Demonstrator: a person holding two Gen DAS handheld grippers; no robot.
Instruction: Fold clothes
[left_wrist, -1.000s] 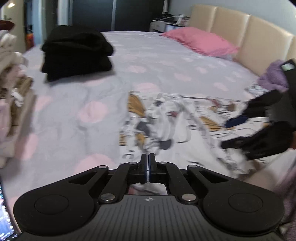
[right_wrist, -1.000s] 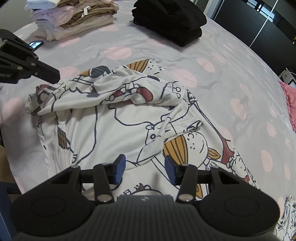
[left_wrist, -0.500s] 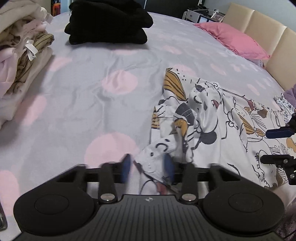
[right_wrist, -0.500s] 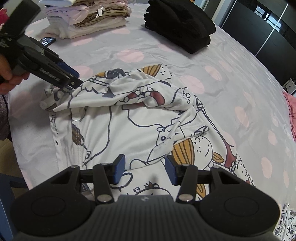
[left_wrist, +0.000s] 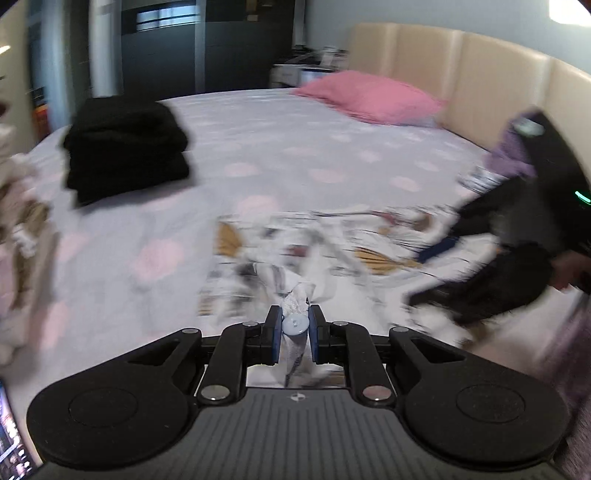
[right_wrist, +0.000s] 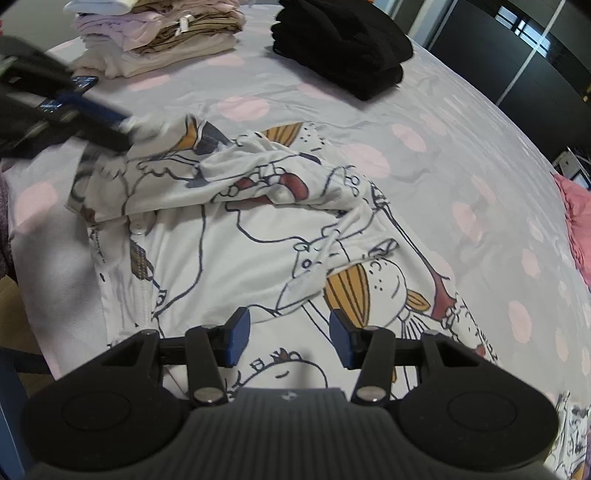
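Grey bedsheet (right_wrist: 461, 122) with pink dots is covering the bed; a beige headboard (left_wrist: 461, 74) and a pink pillow (left_wrist: 369, 98) are showing at the far end in the left wrist view, which is smeared with motion blur. A white cartoon-print garment (right_wrist: 266, 236) is lying crumpled near the bed's edge, one part bunched over the rest; its lower hem is running out of frame under the right gripper (right_wrist: 288, 332). The left gripper (left_wrist: 293, 334) is pinching a corner of the garment, jaws clamped on fabric with a pale button (left_wrist: 294, 325) sitting between them. In the right wrist view that gripper is only a dark blur at the left edge. The right gripper's jaws are standing apart above the garment, grasping nothing. A folded black stack (right_wrist: 340, 48) and a pile of pale folded clothes (right_wrist: 166, 40) are sitting further back, well apart from the garment. A phone (right_wrist: 85, 81) is lying beside the pale pile, partly hidden. A purple item (left_wrist: 511, 155) by the headboard is too blurred to identify.
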